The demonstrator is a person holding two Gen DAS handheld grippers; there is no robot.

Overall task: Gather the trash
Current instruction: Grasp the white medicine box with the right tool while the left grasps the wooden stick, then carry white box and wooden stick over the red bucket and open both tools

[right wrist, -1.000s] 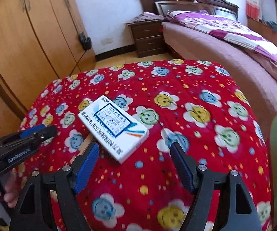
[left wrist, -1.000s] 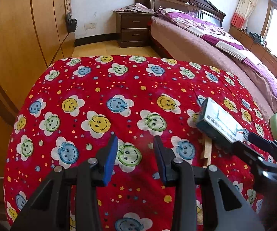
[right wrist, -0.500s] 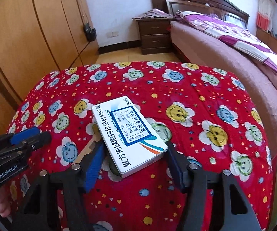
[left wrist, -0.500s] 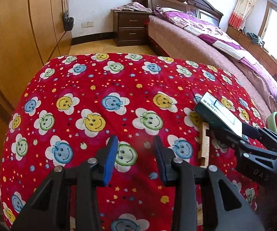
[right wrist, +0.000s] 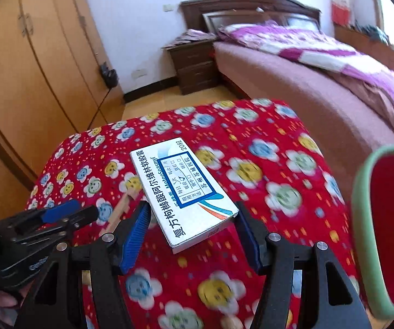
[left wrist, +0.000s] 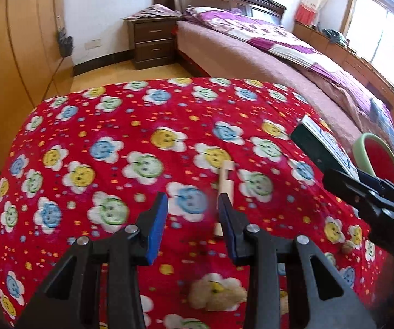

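Left wrist view: the left gripper (left wrist: 192, 220) hangs over a red smiley-flower cloth (left wrist: 109, 142), its 2 blue-padded fingers parted with nothing between them. A small wooden piece (left wrist: 225, 181) lies flat on the cloth just ahead; its near end runs behind the tip of the finger on the right of frame — touching or not, cannot tell. A crumpled pale wad (left wrist: 217, 292) sits on the cloth under the gripper body, and a small brownish lump (left wrist: 347, 246) lies off to the right. At far right the right gripper (left wrist: 342, 174) comes in dark, carrying a medicine box (left wrist: 321, 148) raised off the cloth. Beyond it, a green-rimmed red bin (left wrist: 379, 159). Behind: bed (left wrist: 265, 54), nightstand (left wrist: 150, 42), wardrobe (left wrist: 13, 54).

Right wrist view: the right gripper (right wrist: 191, 233) is closed on the medicine box (right wrist: 181, 192) — both blue pads press against its near end, the box white with blue print, tilted and angled away to the upper left. The box sits above the cloth (right wrist: 265, 164), not resting on it. The wooden piece (right wrist: 120, 208) shows on the cloth just left of the box. The left gripper (right wrist: 68, 216) enters from the left edge, fingers apart. The bin (right wrist: 388, 219) stands at the right edge, its opening turned toward the camera, well to the right of the box.
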